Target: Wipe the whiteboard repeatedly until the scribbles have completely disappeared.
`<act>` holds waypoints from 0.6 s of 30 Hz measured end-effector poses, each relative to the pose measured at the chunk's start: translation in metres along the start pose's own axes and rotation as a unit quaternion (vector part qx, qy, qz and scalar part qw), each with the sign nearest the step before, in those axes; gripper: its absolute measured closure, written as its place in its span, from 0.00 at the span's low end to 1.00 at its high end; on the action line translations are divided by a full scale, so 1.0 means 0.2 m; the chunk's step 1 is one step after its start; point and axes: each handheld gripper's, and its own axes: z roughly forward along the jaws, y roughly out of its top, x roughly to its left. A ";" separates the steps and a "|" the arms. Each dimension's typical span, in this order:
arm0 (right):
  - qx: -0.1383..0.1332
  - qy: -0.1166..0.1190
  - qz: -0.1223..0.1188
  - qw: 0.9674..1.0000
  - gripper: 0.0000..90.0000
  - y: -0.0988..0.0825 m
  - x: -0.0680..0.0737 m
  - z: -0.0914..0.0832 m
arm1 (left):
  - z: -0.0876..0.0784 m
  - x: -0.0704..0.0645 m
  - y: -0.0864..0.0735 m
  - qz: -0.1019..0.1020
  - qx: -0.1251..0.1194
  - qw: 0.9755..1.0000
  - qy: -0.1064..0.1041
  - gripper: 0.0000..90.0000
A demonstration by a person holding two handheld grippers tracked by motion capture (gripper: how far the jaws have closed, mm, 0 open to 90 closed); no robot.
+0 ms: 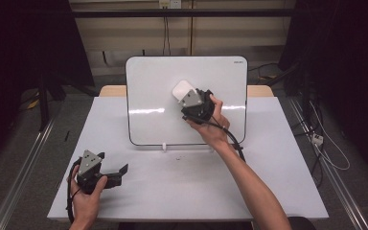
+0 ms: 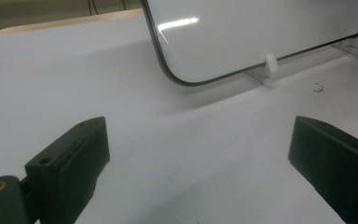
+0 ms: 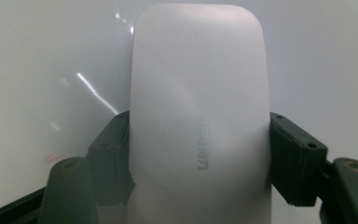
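My right tongs [image 3: 199,154] gripped the eraser [image 3: 198,116] against the whiteboard [image 1: 148,86], wiping underway; left tongs [image 2: 198,154] rested released on the worktop [image 1: 182,182].

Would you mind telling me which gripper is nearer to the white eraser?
Right. The right gripper grips the white eraser between its jaws against the whiteboard. The left gripper sits low on the table, jaws open, far from it.

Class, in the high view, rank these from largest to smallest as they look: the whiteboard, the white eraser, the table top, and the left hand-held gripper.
1. Table top
2. Whiteboard
3. Left hand-held gripper
4. White eraser, partly hidden by the right hand-held gripper gripping it
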 end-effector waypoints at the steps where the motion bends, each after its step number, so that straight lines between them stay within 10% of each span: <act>1: 0.001 -0.003 0.006 1.000 0.35 0.00 -0.03 0.00 | 0.00 0.00 0.00 0.001 0.000 1.000 0.000 0.06; 8: 0.005 -0.023 0.049 0.999 0.35 -0.02 -0.19 0.00 | 0.00 0.00 0.00 0.001 0.003 1.000 0.003 0.06; 18: 0.005 -0.026 0.026 0.999 0.35 -0.04 -0.03 -0.02 | 0.01 -0.01 0.00 0.004 0.002 1.000 0.001 0.06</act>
